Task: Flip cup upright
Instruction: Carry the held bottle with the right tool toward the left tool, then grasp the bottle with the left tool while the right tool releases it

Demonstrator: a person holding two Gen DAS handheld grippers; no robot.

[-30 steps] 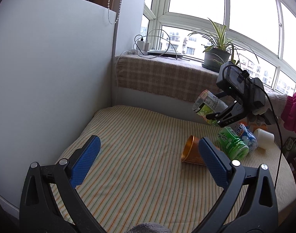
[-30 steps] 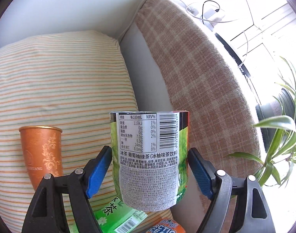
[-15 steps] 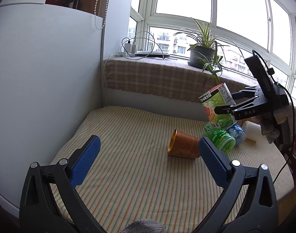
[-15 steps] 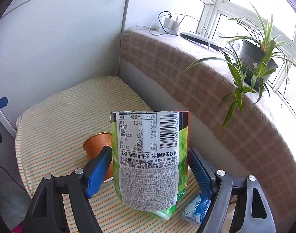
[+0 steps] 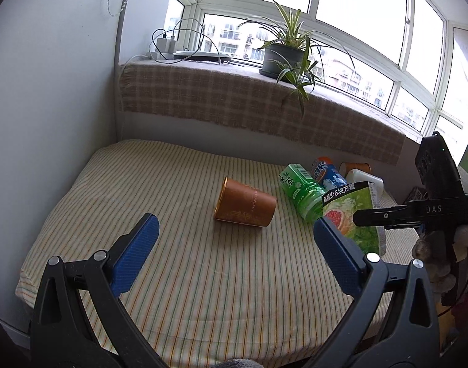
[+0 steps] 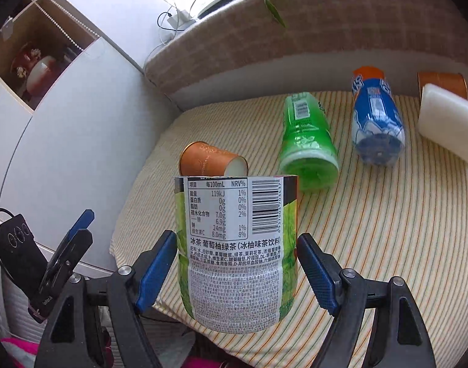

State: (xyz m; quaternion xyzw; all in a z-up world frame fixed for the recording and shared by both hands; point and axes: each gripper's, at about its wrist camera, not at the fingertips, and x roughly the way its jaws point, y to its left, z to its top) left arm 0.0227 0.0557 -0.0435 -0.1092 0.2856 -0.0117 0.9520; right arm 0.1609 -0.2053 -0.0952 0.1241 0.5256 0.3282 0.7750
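My right gripper (image 6: 237,266) is shut on a green tea cup (image 6: 235,251) made from a cut bottle with a printed label, held above the near right edge of the striped mat (image 5: 178,245). The cup (image 5: 355,214) and right gripper (image 5: 387,216) also show at the right of the left wrist view. An orange paper cup (image 5: 244,206) lies on its side mid-mat, also seen in the right wrist view (image 6: 207,161). My left gripper (image 5: 234,245) is open and empty, hovering in front of the orange cup.
A green bottle (image 5: 301,194), a blue bottle (image 5: 327,174), a white container (image 5: 364,181) and another orange cup (image 5: 355,168) lie at the mat's far right. A plaid-covered window ledge (image 5: 249,104) with a potted plant (image 5: 284,58) runs behind. A white cabinet (image 5: 49,122) stands left.
My right gripper has carried the green tea cup down and toward the mat's near right side, turning its view toward the mat. My left gripper has moved closer to the orange cup.
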